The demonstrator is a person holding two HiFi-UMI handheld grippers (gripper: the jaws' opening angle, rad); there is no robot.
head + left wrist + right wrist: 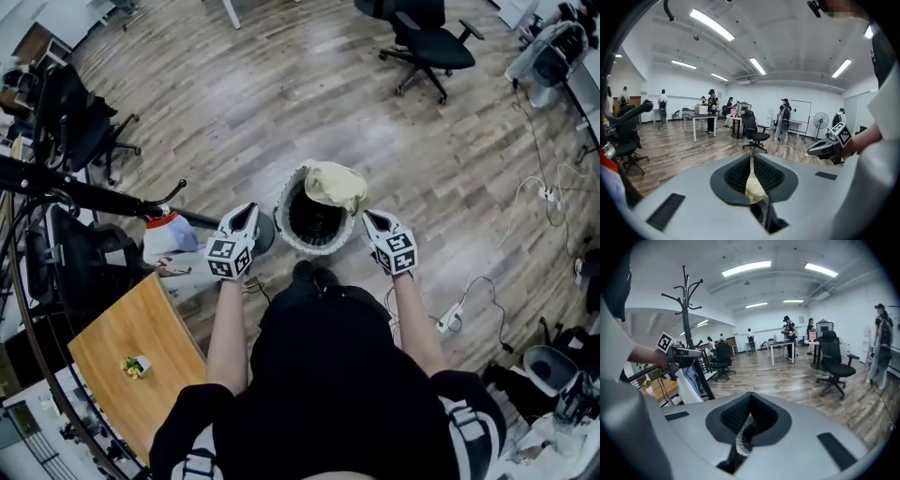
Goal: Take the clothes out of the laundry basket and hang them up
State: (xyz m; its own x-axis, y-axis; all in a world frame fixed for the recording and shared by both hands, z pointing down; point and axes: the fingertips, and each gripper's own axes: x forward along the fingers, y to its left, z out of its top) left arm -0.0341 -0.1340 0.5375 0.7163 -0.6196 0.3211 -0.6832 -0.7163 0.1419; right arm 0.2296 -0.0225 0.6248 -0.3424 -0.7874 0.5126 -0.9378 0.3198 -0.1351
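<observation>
Barely started tbh: yellow garment (336,185) sits draped over the far rim of the laundry basket (317,250), nothing hung. Left tongs (247,210) and right tongs (369,218) flank it, both clenched, empty I think.

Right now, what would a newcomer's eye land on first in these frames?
First, the round laundry basket on the wood floor at the person's feet, with a pale yellow garment draped over its far right rim. The left gripper and right gripper flank it, both shut, neither on the garment. A black coat rack crosses the left edge.
</observation>
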